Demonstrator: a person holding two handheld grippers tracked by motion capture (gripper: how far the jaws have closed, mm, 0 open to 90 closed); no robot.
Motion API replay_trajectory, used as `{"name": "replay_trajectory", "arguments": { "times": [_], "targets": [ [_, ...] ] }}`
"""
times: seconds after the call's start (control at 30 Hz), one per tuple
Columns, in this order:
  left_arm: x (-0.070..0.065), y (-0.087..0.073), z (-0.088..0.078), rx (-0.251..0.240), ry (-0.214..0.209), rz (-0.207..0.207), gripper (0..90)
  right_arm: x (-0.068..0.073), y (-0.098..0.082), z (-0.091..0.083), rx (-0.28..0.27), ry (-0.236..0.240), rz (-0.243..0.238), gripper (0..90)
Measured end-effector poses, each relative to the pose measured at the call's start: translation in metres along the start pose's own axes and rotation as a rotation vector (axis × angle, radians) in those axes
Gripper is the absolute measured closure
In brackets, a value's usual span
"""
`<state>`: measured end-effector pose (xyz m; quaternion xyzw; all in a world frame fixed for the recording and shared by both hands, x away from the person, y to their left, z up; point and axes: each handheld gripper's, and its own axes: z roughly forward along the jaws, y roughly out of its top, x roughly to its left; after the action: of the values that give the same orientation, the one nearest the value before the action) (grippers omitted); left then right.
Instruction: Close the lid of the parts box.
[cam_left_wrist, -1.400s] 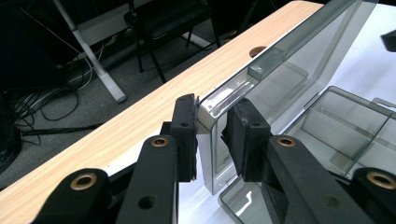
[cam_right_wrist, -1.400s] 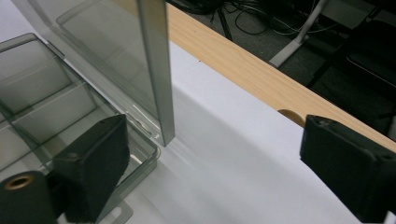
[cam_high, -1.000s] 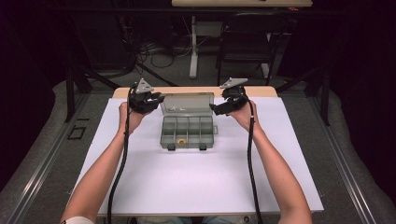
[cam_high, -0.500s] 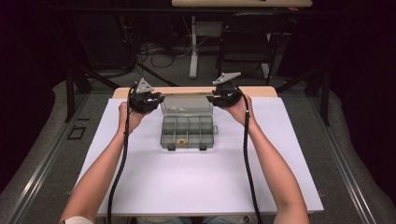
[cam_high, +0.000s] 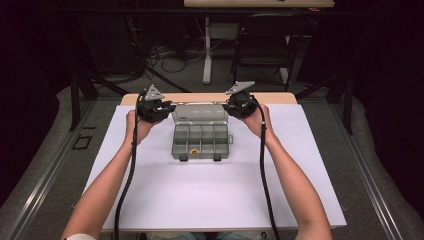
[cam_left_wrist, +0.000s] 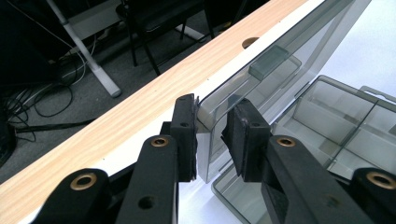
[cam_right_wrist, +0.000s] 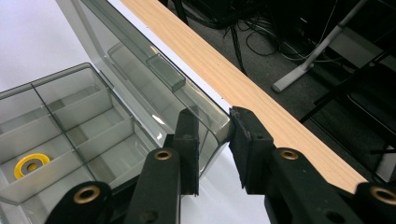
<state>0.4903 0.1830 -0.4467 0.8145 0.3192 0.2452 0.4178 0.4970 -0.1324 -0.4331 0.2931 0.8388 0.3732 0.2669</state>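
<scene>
A table (cam_high: 150, 200) with a white top and a wooden far edge is seen from above, and a clear grey box (cam_high: 200, 141) is set on it near that far edge, midway between the two hands. The box is divided into small compartments, and its lid (cam_high: 200, 113) is stood open behind the tray, tilted back toward the wooden edge. The left corner of the lid is grasped by the left gripper (cam_high: 159, 107), which is held at the box's left side; in the left gripper view the corner of the lid (cam_left_wrist: 219, 107) is seen between the two black fingers (cam_left_wrist: 184, 135), with the pads pressed on its wall. The right corner of the lid is taken by the right gripper (cam_high: 235, 106); its fingers have just been closing, and in the right gripper view the curved corner of the lid (cam_right_wrist: 205, 116) is caught between the fingers (cam_right_wrist: 245, 140), clenched on it. The tray (cam_right_wrist: 70, 126) is seen below and to the left in that view, resting flat on the white top. A small yellow ring (cam_high: 193, 152) is lying in one of the front compartments, left of the middle, and it is shown again in the right gripper view (cam_right_wrist: 31, 165), flat on the compartment floor. Two dark latches (cam_high: 218, 158) are seen on the front wall of the tray.
</scene>
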Motion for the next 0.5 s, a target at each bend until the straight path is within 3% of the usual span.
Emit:
{"name": "replay_trajectory", "arguments": {
  "times": [0.5],
  "targets": [
    [-0.008, -0.009, -0.007, -0.01, -0.005, 0.008, 71.0, 0.015, -0.008, -0.009, -0.002, -0.022, -0.052, 72.8]
  ]
}}
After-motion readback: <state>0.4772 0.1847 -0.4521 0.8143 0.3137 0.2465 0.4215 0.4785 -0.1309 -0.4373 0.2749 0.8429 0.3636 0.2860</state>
